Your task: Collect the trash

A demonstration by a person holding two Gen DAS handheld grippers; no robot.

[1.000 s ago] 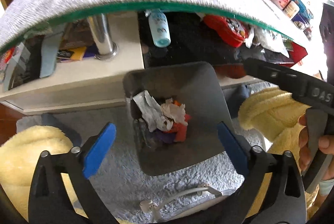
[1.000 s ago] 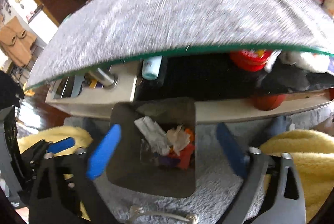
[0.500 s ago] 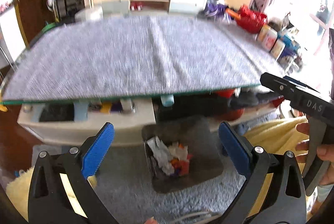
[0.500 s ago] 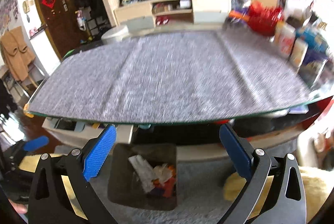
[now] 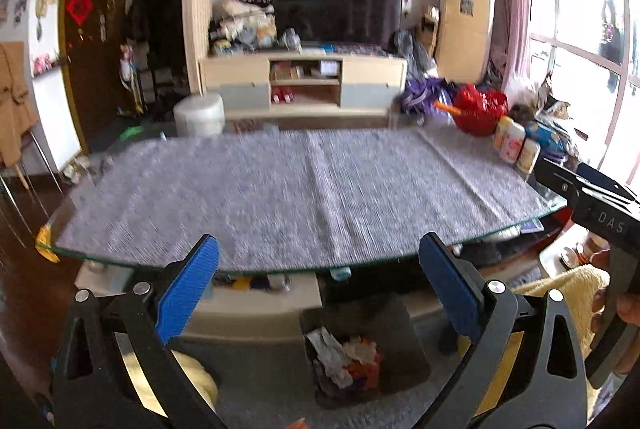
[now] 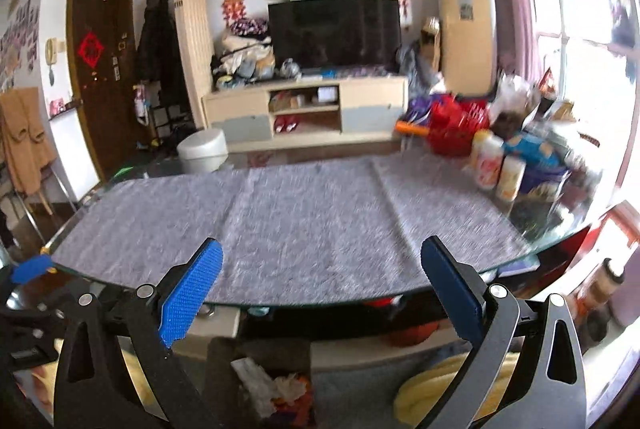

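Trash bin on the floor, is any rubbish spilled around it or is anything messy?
Nothing looks spilled. The crumpled paper and wrappers sit inside the trash bin under the table edge, and the grey cloth on the table lies flat and bare. Both the left gripper and right gripper are open and empty.

Left gripper (image 5: 318,271) jaws wide apart, empty; bin (image 5: 396,325) of crumpled trash (image 5: 346,353) below grey-clothed table (image 5: 296,189).

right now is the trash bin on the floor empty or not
Not empty: the trash bin holds crumpled white paper and red-orange scraps, well below its rim.
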